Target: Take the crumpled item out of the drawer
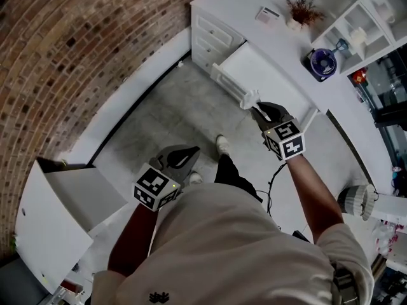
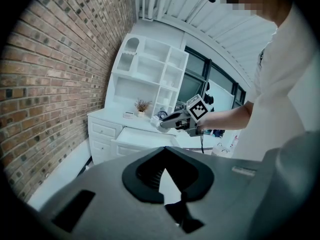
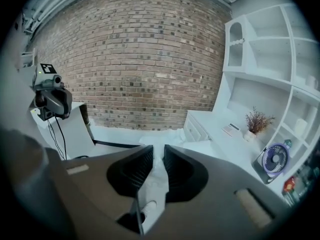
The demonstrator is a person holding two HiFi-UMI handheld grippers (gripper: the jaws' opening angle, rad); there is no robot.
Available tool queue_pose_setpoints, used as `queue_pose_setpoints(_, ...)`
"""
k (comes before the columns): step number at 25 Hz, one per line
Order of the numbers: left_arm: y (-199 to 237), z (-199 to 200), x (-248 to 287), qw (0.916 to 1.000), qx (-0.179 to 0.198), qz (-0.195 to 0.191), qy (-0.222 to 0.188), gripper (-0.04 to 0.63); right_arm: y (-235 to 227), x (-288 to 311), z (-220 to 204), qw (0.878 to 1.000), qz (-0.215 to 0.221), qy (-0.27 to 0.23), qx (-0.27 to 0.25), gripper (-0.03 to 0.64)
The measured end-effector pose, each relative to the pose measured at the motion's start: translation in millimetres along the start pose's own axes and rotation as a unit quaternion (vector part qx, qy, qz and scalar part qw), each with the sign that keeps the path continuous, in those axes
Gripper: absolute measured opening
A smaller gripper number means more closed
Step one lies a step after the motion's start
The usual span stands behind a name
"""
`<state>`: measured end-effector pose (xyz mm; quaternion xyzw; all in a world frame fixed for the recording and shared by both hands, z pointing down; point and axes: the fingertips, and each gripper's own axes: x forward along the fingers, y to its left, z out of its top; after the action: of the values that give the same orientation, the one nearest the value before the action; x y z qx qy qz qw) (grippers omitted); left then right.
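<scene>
Item: crumpled item (image 1: 250, 98), white, paper- or tissue-like, exact material not discernible. Location: pinched in the right claw (image 1: 257, 108), held in the air over the front edge of the open drawer (image 1: 270, 75) below the white counter (image 1: 235, 5); judged already clear of the drawer, whose visible floor looks bare. Right claw: clenched on the item, with white folds filling the narrow gap between the pads and bunching out past the tips. Left claw (image 1: 188, 154): closed, nothing between its pads, hanging low at the person's side well apart from the drawer. Handling, by estimate: very light, soft, readily compressed, not fragile, but liable to tear or shed a loose fold. Recommended hold: across a thick bunched ridge near the middle, not a stray corner, with modest pressure.
</scene>
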<state>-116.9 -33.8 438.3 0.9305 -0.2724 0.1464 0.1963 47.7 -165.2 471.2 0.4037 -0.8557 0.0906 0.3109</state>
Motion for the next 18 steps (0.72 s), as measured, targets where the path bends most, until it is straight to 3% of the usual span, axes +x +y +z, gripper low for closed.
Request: queue_pose_setpoints(18,-19.9,-4.0,-4.0,0.9999,0.013,-0.004,-0.004,0.006,40.7,-42.0,15.9,0.999,0.024,-0.032,-0.003,0.08)
